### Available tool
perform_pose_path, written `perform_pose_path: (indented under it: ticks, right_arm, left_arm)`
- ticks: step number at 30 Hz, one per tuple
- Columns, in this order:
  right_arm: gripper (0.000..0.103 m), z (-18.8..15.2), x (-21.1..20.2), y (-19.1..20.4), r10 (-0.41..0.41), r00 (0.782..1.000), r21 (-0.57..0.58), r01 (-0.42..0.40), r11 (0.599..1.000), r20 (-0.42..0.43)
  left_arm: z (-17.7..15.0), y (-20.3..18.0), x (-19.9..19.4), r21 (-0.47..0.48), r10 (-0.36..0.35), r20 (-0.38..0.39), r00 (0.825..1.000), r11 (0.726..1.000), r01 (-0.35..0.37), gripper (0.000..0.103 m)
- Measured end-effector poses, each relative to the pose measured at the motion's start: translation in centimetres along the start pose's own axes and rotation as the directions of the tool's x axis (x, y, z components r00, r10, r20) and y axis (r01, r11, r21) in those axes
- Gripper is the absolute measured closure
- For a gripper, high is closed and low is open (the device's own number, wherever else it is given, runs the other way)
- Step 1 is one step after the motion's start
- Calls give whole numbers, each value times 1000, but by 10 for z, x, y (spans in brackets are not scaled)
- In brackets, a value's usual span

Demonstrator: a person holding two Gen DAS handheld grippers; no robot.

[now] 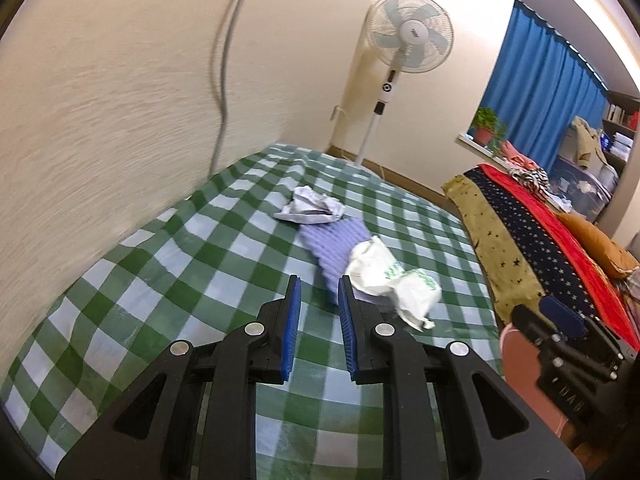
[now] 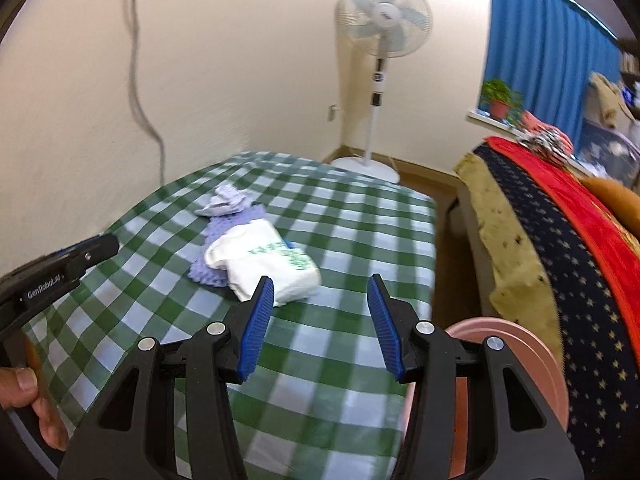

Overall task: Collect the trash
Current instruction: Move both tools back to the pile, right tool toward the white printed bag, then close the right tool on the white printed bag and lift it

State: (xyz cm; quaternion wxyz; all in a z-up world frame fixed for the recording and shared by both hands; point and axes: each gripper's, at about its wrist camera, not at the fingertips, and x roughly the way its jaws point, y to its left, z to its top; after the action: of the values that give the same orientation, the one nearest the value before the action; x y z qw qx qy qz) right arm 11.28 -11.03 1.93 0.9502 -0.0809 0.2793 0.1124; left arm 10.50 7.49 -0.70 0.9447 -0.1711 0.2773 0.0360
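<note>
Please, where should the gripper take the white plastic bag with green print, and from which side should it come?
Grip the white plastic bag at its near bunched edge, coming from the near side, low over the checked cloth. That end faces the open right gripper with nothing between. The far end lies on the purple ribbed piece, so a grip there might catch both.

Bedroom bkgd, non-task stuff only

White pedestal fan [image 1: 408, 36] by cream wall, grey cable [image 1: 224, 64] hanging down wall. Blue curtain [image 1: 540, 80] w/ potted plant [image 1: 486, 124] on sill. Green-check tablecloth [image 1: 160, 280]. Star-print & red blankets [image 2: 560, 240] to the right; shelf w/ clutter behind.
</note>
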Motion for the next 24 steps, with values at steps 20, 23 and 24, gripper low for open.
perform_pose_path:
  ticks: [20, 23, 24]
  right_arm:
    - [48, -2, 75, 60, 2, 998, -163, -12, 987, -61]
    - [50, -3, 86, 61, -17, 996, -172, 1, 985, -90]
    - [52, -2, 88, 61, -20, 995, -171, 3, 985, -96]
  left_arm:
    - [-5, 23, 34, -46, 50, -47, 998, 998, -52, 84]
    - [-4, 26, 35, -53, 55, -47, 997, 997, -58, 84]
    - [-3, 27, 35, -54, 57, -47, 997, 997, -59, 84]
